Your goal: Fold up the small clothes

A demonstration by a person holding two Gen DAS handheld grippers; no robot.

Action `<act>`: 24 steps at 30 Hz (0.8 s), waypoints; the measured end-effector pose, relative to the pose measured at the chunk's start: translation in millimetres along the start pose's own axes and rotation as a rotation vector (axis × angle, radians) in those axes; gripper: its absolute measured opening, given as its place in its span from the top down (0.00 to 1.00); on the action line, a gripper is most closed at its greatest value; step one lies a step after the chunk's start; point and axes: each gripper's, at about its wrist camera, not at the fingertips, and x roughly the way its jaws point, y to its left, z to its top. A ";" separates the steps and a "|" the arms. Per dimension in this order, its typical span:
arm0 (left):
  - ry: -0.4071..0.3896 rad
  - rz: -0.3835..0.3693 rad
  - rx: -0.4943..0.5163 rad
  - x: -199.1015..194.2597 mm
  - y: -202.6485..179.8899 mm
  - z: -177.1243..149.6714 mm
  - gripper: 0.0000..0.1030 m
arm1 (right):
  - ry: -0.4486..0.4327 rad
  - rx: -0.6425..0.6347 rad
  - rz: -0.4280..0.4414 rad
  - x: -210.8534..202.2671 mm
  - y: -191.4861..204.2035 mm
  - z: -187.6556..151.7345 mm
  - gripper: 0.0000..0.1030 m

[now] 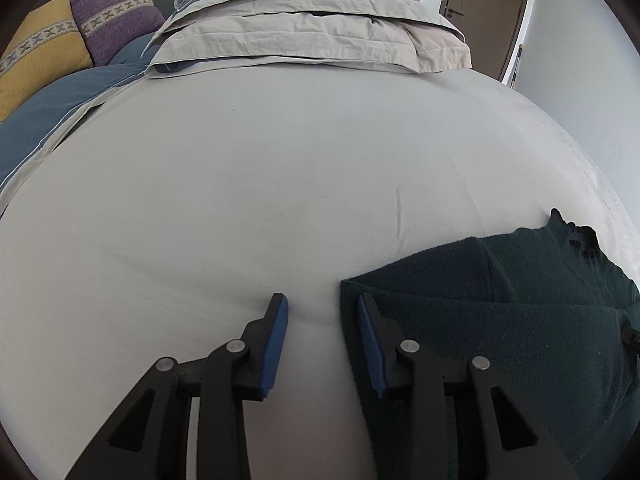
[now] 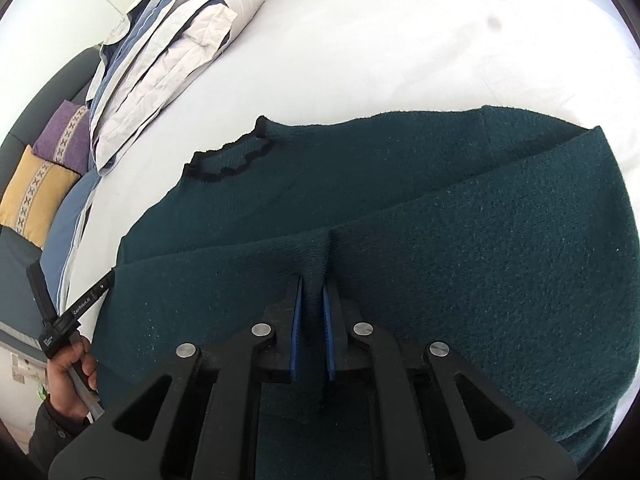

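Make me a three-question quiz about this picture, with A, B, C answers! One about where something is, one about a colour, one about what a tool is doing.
1. Where do the folded blankets lie?
A. At the far end of the bed
B. On the floor
C. On top of the sweater

2. What colour is the sweater?
A. Red
B. Dark green
C. White

3. What is the right tool doing?
A. Standing wide open over bare sheet
B. Pinching a ridge of the sweater
C. Holding a cushion

Answers:
1. A, the stack sits at the far edge of the white bed sheet, beside the yellow cushion and purple cushion.
2. B, the knit is dark green with a black neck trim.
3. B, its blue pads are closed on a raised fold of knit, while the left tool stands open at the sweater's edge.
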 end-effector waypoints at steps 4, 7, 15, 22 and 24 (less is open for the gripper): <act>-0.021 0.022 0.006 -24.4 -3.5 -4.3 0.75 | -0.053 0.037 -0.034 -20.9 -4.4 -3.3 0.89; -0.065 -0.019 0.037 -53.9 -11.7 -17.8 0.75 | -0.115 0.023 -0.014 -48.8 1.7 -12.0 0.88; -0.031 0.035 0.207 -48.7 -34.6 -69.2 0.71 | -0.007 -0.163 -0.045 -25.9 34.8 -52.1 0.89; -0.049 0.083 0.235 -60.9 -33.6 -66.8 0.62 | -0.098 -0.042 -0.148 -61.2 1.4 -56.5 0.88; -0.050 0.023 0.160 -78.7 -23.0 -70.1 0.62 | -0.132 0.002 -0.107 -86.5 -8.1 -67.9 0.88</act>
